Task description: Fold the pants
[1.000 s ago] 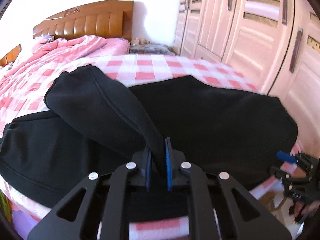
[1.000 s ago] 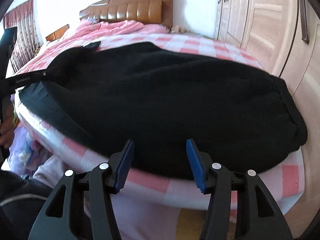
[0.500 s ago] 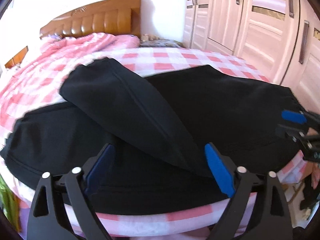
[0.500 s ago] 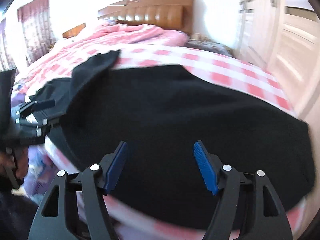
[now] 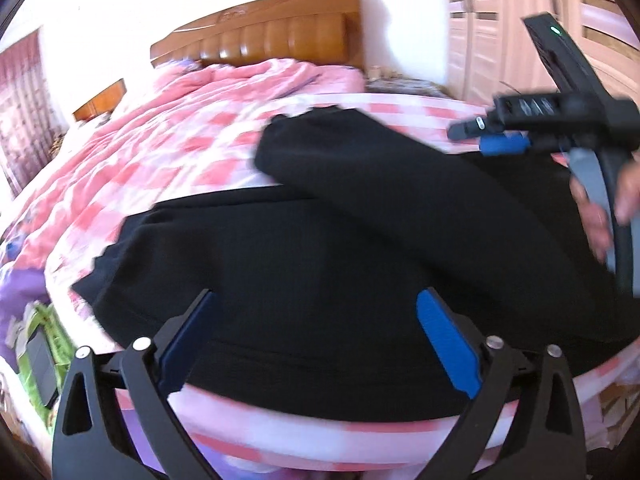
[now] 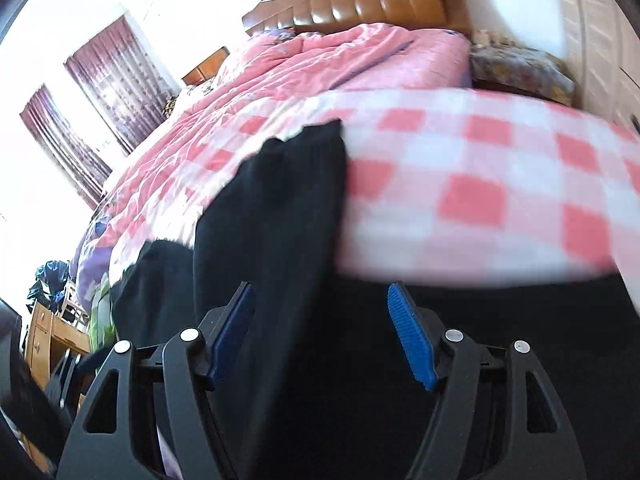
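Note:
Black pants point(image 5: 320, 248) lie spread on the pink checked bed sheet point(image 5: 180, 152), with one leg point(image 5: 360, 168) folded back diagonally across them. My left gripper point(image 5: 316, 294) hovers over the pants near the bed's front edge; its jaws are opening wide, with nothing pinched between them. In the left wrist view my right gripper point(image 5: 500, 144) shows at the upper right, held by a hand point(image 5: 596, 216). Seen from its own camera, the right gripper point(image 6: 320, 286) is open above the pants point(image 6: 280, 220), beside the folded leg's end point(image 6: 312, 152).
A rumpled pink quilt point(image 5: 240, 84) lies toward the wooden headboard point(image 5: 272, 36). Pale wardrobe doors point(image 5: 480, 40) stand at the right. Bags and clutter point(image 5: 40, 352) sit on the floor left of the bed. A covered bedside stand point(image 6: 520, 68) is by the headboard.
My left gripper let go of the pant leg, opened wide and slid left along the bed edge. The right gripper swung left across the pants and opened a little wider.

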`<state>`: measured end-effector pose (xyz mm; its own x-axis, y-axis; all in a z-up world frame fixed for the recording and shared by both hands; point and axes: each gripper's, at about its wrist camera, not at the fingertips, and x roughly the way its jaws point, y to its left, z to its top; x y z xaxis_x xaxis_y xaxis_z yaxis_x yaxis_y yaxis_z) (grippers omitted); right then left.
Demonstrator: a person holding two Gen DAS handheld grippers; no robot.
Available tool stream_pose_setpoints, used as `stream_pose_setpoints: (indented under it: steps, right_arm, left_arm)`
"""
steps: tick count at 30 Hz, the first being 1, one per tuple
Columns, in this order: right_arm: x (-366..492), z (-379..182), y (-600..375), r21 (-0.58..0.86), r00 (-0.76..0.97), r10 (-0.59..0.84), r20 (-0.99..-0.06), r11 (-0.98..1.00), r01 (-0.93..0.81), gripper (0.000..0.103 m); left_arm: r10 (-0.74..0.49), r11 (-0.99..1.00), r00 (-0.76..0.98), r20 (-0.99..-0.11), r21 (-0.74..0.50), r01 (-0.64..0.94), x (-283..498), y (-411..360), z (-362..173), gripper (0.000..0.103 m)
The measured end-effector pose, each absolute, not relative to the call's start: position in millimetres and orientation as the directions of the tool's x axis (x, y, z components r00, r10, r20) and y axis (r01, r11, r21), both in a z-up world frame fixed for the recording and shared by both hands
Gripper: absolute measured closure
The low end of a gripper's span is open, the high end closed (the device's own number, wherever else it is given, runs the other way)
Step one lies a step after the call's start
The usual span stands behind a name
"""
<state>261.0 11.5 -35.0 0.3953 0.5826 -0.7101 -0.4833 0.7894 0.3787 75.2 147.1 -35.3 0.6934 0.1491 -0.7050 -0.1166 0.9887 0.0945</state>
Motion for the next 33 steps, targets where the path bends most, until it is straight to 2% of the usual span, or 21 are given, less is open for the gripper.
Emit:
stream_pose_setpoints:
  steps: [5, 7, 8, 9, 10, 11, 12, 14, 15, 17, 19, 21, 23, 24, 26, 27, 29, 31, 33]
  right_arm:
    - [317, -43, 54, 0.369, 0.351, 0.559, -0.751, 0.797, -0.478, 0.037]
    - [327, -52, 67, 0.393, 0.302, 0.568, -0.766, 0.785, -0.479, 0.055]
    - [328, -55, 71, 0.39, 0.292, 0.564, -0.772, 0.784, -0.483, 0.058]
    - [326, -57, 77, 0.376, 0.288, 0.557, -0.779, 0.782, -0.497, 0.066]
    - [325, -59, 80, 0.366, 0.288, 0.554, -0.781, 0.78, -0.508, 0.076]
    - [323, -59, 82, 0.353, 0.298, 0.548, -0.782, 0.783, -0.513, 0.079]
    - [322, -61, 83, 0.34, 0.312, 0.54, -0.782, 0.789, -0.512, 0.087]
    - [323, -63, 78, 0.338, 0.334, 0.537, -0.775, 0.799, -0.498, 0.09]
    - [325, -63, 74, 0.343, 0.339, 0.532, -0.776, 0.807, -0.482, 0.09]
    - [330, -65, 68, 0.356, 0.333, 0.521, -0.786, 0.822, -0.445, 0.081]
    - [332, -67, 65, 0.378, 0.304, 0.52, -0.798, 0.825, -0.42, 0.037]
    - [324, -65, 65, 0.377, 0.307, 0.542, -0.782, 0.804, -0.46, 0.035]
    - [317, -67, 73, 0.362, 0.28, 0.54, -0.794, 0.79, -0.496, 0.045]
    - [315, -69, 76, 0.368, 0.265, 0.545, -0.795, 0.781, -0.505, 0.059]
    - [308, -68, 79, 0.351, 0.283, 0.542, -0.792, 0.782, -0.515, 0.076]
    - [306, -65, 78, 0.356, 0.293, 0.552, -0.781, 0.779, -0.517, 0.09]
    - [297, -50, 78, 0.364, 0.33, 0.593, -0.735, 0.755, -0.546, 0.09]
    - [277, -32, 89, 0.301, 0.372, 0.607, -0.702, 0.726, -0.618, 0.09]
    - [252, -19, 105, 0.242, 0.388, 0.624, -0.678, 0.688, -0.684, 0.091]
  left_arm:
    - [0.208, 0.974, 0.669, -0.714, 0.093, -0.204, 82, 196, -36, 0.002]
    - [0.213, 0.968, 0.659, -0.721, 0.066, -0.241, 84, 216, -36, 0.002]
    - [0.209, 0.967, 0.659, -0.723, 0.053, -0.249, 85, 222, -35, 0.002]
    - [0.207, 0.966, 0.659, -0.723, 0.045, -0.254, 85, 228, -35, 0.002]
    - [0.208, 0.965, 0.659, -0.723, 0.042, -0.259, 86, 233, -34, 0.002]
    - [0.211, 0.964, 0.659, -0.721, 0.044, -0.26, 88, 236, -33, 0.002]
    - [0.212, 0.965, 0.661, -0.72, 0.046, -0.26, 90, 240, -31, 0.002]
    - [0.197, 0.968, 0.667, -0.718, 0.034, -0.249, 96, 245, -27, 0.002]
    - [0.189, 0.97, 0.671, -0.717, 0.028, -0.243, 100, 246, -24, 0.002]
    - [0.175, 0.974, 0.683, -0.709, 0.022, -0.227, 109, 249, -15, 0.002]
    - [0.146, 0.98, 0.69, -0.709, 0.01, -0.198, 122, 249, -8, 0.002]
    - [0.115, 0.985, 0.691, -0.714, -0.01, -0.174, 139, 249, -4, 0.002]
    - [0.107, 0.986, 0.68, -0.725, -0.01, -0.166, 156, 248, -3, 0.002]
    - [0.104, 0.986, 0.675, -0.731, -0.01, -0.164, 164, 247, -3, 0.002]
    - [0.081, 0.989, 0.665, -0.743, -0.021, -0.144, 179, 244, 0, 0.002]
    - [0.067, 0.991, 0.664, -0.745, -0.028, -0.132, 184, 243, 2, 0.002]
    - [0.039, 0.994, 0.662, -0.749, -0.04, -0.103, 195, 241, 10, 0.002]
    - [-0.004, 0.994, 0.655, -0.755, -0.075, -0.08, 208, 244, 19, 0.002]
    - [-0.1, 0.982, 0.634, -0.767, -0.177, -0.059, 229, 253, 33, 0.002]
